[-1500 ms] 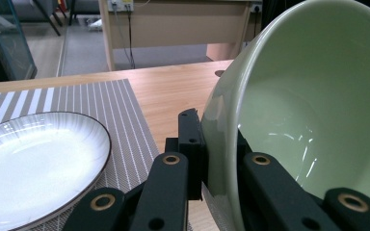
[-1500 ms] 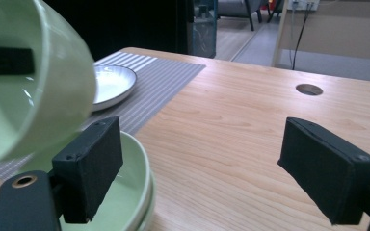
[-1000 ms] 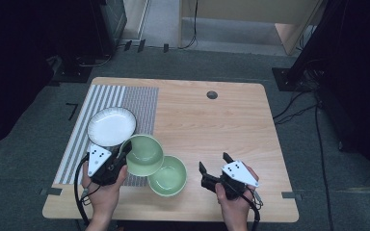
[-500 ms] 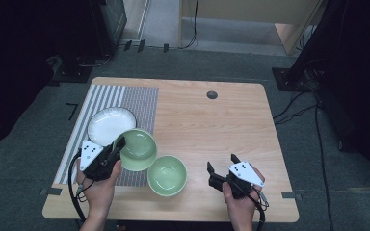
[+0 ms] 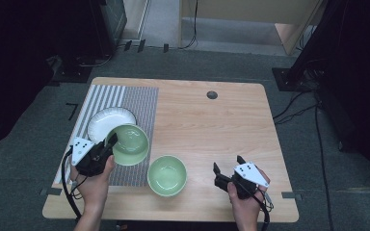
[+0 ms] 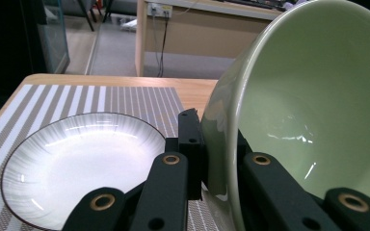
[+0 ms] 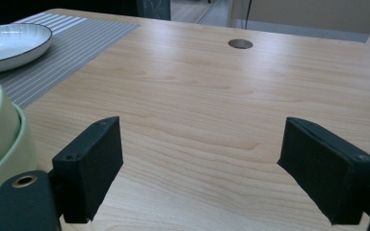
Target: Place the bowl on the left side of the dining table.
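Right gripper point(image 5: 225, 169): It sits low at the near right of the counter point(image 5: 221, 125). Its jaws are spread wide with nothing between them, just bare wood.
Second green bowl point(image 5: 167, 175): It stands upright on the counter near the front edge, just off the mat's near right corner. It is between the two grippers, well apart from the right one.
Left gripper point(image 5: 107, 147): Its jaws are pinching the rim of the held green bowl point(image 5: 130, 144), one jaw inside the bowl and one outside.
Held green bowl: It is over the striped mat point(image 5: 142, 103) at the left side of the counter. It is tilted, and its open mouth faces up and partly sideways.
White plate point(image 5: 107, 121): It lies flat on the mat, just behind the held bowl. In the high view the bowl covers the plate's near edge.
Round hole point(image 5: 212, 95): It is a small dark spot in the wood, far back on the counter.
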